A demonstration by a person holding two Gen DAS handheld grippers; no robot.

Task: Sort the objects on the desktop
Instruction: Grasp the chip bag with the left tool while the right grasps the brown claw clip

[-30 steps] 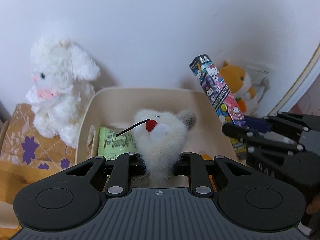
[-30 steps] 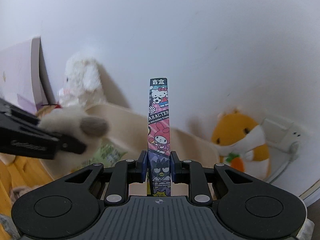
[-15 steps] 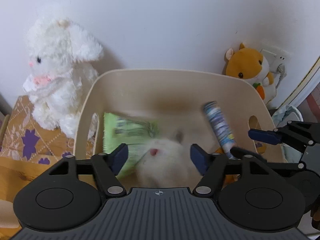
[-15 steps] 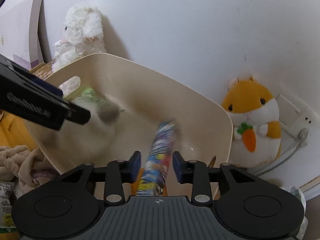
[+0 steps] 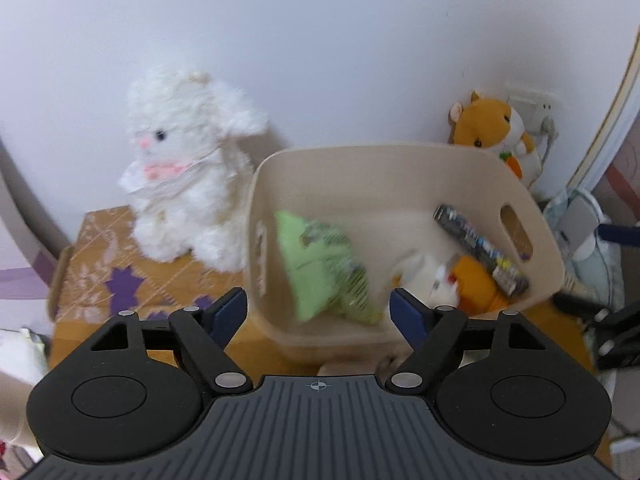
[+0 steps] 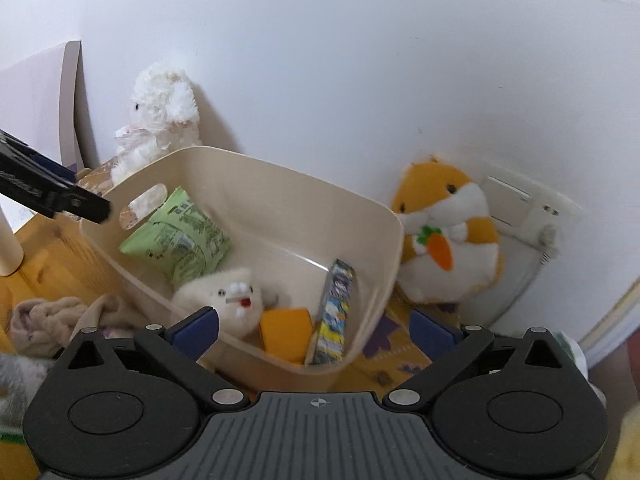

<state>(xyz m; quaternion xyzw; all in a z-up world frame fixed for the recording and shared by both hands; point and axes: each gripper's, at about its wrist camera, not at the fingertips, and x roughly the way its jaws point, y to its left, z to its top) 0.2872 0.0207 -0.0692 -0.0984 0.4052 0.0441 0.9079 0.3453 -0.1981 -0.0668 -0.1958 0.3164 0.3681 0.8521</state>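
Left gripper (image 5: 318,314) opening wide with nothing between its fingers, fluffy toy (image 6: 224,300) and patterned box (image 6: 334,312) lying in the cream bin (image 6: 256,184), right gripper (image 6: 314,328) spreading empty too, crumpled cloth (image 6: 48,320) likely next.

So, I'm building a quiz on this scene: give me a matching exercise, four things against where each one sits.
Things:
1. green packet
2. patterned box
3. white bunny
4. orange hamster

Places:
A. outside bin, by wall socket
B. inside bin, by handle slot
C. on floral box, left of bin
D. inside bin, beside orange block

Pairs: 1-B, 2-D, 3-C, 4-A
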